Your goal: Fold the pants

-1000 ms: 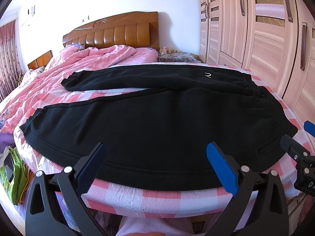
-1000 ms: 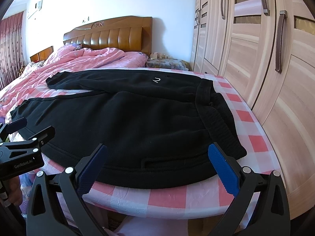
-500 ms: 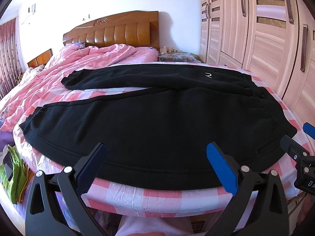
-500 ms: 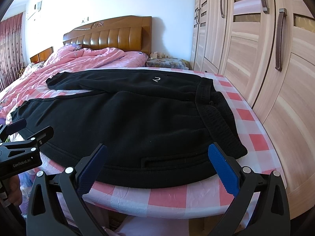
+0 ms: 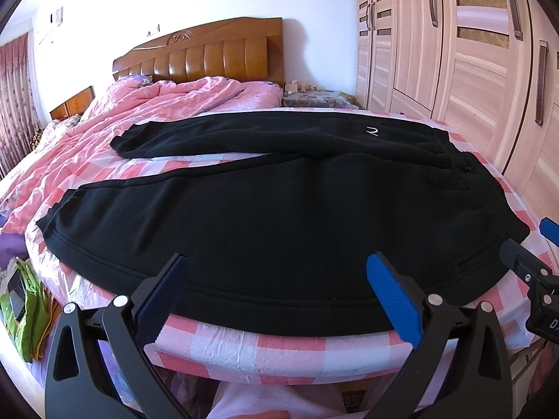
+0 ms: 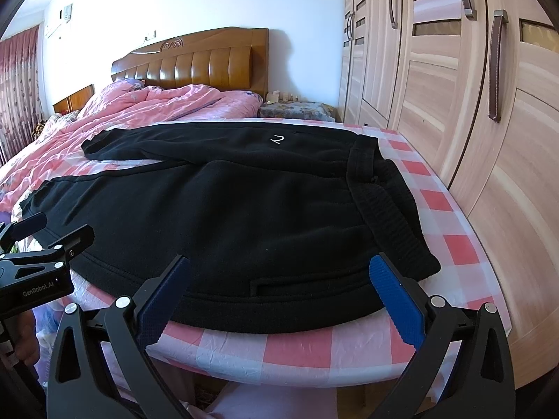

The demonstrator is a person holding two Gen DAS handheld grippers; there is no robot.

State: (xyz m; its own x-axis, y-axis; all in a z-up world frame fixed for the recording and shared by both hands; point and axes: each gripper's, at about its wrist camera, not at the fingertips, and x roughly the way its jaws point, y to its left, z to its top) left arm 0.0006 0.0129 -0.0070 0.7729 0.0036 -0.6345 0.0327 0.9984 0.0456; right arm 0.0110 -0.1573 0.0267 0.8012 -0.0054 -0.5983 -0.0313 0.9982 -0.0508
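Black pants (image 5: 279,216) in a thick, fleecy knit are spread flat across the middle of both views, on a bed (image 5: 265,352) covered with a crinkly pink-and-white checked sheet. The two legs are splayed toward the left of the frame, with a strip of sheet showing between them. The ribbed elastic waistband (image 6: 384,213) is seen at the right, and a small white logo (image 6: 277,138) is stitched on the far leg. A slit pocket (image 6: 286,285) sits near the closest hem edge. A rumpled pink quilt (image 5: 146,111) is bunched in the upper left, under a glossy padded wooden headboard (image 5: 209,54). Pale wood-grain wardrobe doors (image 6: 454,87) with long handles fill the right side. No containers worth noting can be made out.

The left gripper (image 5: 276,293) is held with its blue ribbed pads wide apart at the bottom of its view, just short of the pants' near edge, nothing clamped. The right gripper (image 6: 279,291) is spread just as wide near the waistband corner, also gripping nothing.
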